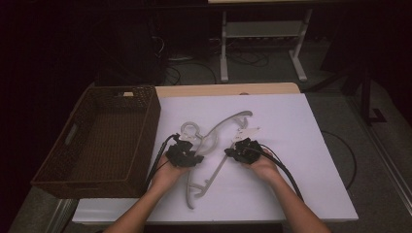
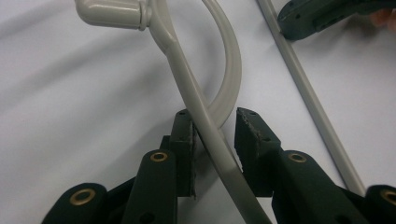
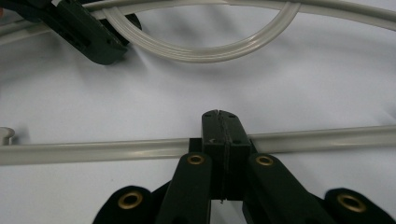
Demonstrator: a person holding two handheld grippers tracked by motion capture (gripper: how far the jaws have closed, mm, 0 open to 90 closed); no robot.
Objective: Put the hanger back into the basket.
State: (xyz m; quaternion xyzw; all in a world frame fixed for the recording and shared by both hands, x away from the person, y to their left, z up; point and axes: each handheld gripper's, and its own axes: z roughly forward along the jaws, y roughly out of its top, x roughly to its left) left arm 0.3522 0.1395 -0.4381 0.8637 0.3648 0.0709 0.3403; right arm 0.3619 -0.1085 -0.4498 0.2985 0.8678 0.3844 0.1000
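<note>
Right gripper (image 3: 219, 135) jaws clamp hanger (image 3: 116, 150) bar

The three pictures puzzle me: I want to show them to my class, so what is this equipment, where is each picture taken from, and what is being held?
A person holds a hand-held gripper in each hand. The high view looks down on the white table; each gripper view comes from a camera riding on that gripper. A grey plastic hanger lies on the table, beside a brown wicker basket. The left gripper stands open with the hanger's arm between its jaws. The right gripper is shut at the hanger's straight bar, apparently clamping it.
</note>
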